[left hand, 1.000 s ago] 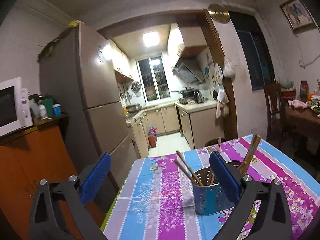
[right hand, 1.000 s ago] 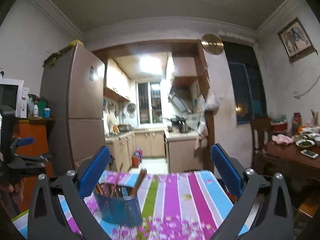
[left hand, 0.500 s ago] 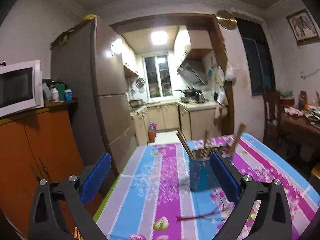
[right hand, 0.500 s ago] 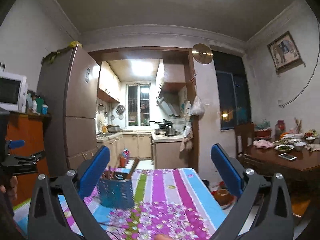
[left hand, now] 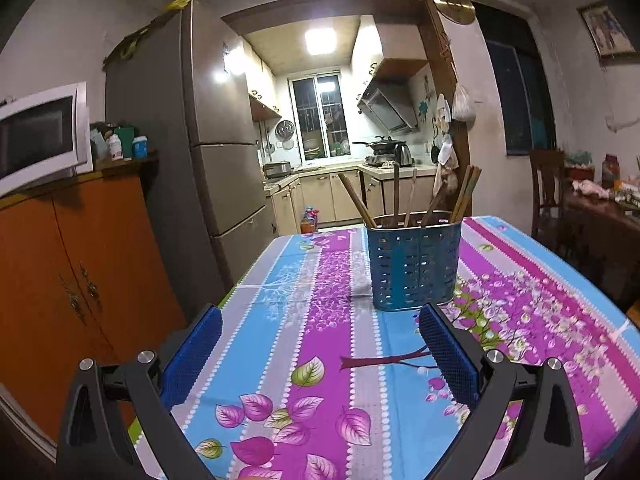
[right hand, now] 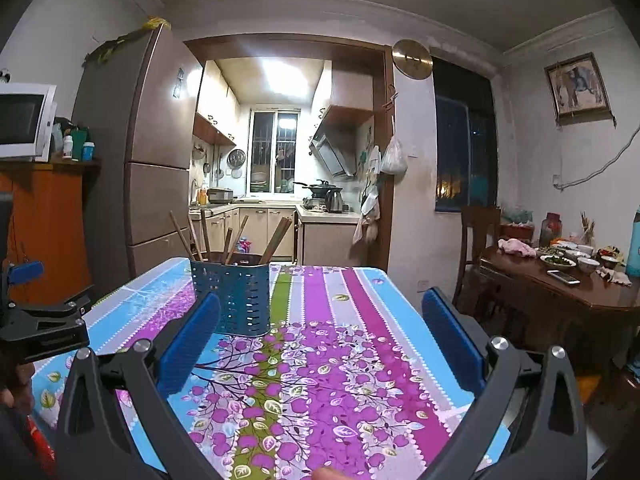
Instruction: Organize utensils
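A blue perforated utensil holder (left hand: pixel 414 262) stands upright on the flowered tablecloth (left hand: pixel 320 344), with several wooden chopsticks (left hand: pixel 464 194) sticking out of it. My left gripper (left hand: pixel 320 354) hovers open above the near part of the table, the holder well ahead of it and slightly right. In the right wrist view the same holder (right hand: pixel 240 300) sits ahead left, just past my left blue pad. My right gripper (right hand: pixel 320 340) is open and holds nothing. The left gripper's black frame (right hand: pixel 44 320) shows at the left edge.
An orange cabinet (left hand: pixel 72 280) with a microwave (left hand: pixel 40 136) and a tall fridge (left hand: pixel 216 152) stand left of the table. A dark wooden table (right hand: pixel 560 288) with dishes and a chair (right hand: pixel 476 240) stand to the right. A kitchen doorway lies beyond.
Both grippers have drawn back and away from the holder, which now stands further ahead in both views. The left gripper was close around it a second ago.
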The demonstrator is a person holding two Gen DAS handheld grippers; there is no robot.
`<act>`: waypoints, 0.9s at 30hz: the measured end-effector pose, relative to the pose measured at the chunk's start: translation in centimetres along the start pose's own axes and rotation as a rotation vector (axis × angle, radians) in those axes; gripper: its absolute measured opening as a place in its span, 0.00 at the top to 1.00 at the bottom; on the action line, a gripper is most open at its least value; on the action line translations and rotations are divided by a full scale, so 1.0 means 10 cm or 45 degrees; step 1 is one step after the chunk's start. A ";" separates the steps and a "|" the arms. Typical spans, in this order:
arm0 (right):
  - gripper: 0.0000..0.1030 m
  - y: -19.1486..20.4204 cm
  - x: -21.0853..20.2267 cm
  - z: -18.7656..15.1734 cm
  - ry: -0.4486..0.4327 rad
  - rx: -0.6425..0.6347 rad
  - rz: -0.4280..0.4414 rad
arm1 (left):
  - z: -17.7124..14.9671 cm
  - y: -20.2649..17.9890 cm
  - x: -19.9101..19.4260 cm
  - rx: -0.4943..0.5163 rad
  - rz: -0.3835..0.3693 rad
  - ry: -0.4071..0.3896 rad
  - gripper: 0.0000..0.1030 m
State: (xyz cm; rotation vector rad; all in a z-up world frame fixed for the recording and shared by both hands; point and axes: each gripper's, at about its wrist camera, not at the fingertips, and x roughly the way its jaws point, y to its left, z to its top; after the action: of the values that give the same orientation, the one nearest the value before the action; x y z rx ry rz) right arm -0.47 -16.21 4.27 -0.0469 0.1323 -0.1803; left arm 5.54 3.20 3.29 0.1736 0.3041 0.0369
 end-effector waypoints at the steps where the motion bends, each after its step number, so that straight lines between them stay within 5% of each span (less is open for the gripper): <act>1: 0.05 0.00 -0.01 0.01 -0.008 -0.003 -0.006 | 0.00 -0.01 0.00 0.008 0.001 -0.002 0.04; 27: 0.05 -0.03 0.01 -0.01 0.023 -0.005 0.012 | -0.01 -0.15 -0.01 0.026 -0.058 -0.017 0.04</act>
State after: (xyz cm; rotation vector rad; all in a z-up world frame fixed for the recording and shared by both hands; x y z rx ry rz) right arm -0.49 -16.56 4.18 -0.0489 0.1511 -0.1710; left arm 5.45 1.76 2.96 0.1870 0.2948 -0.0125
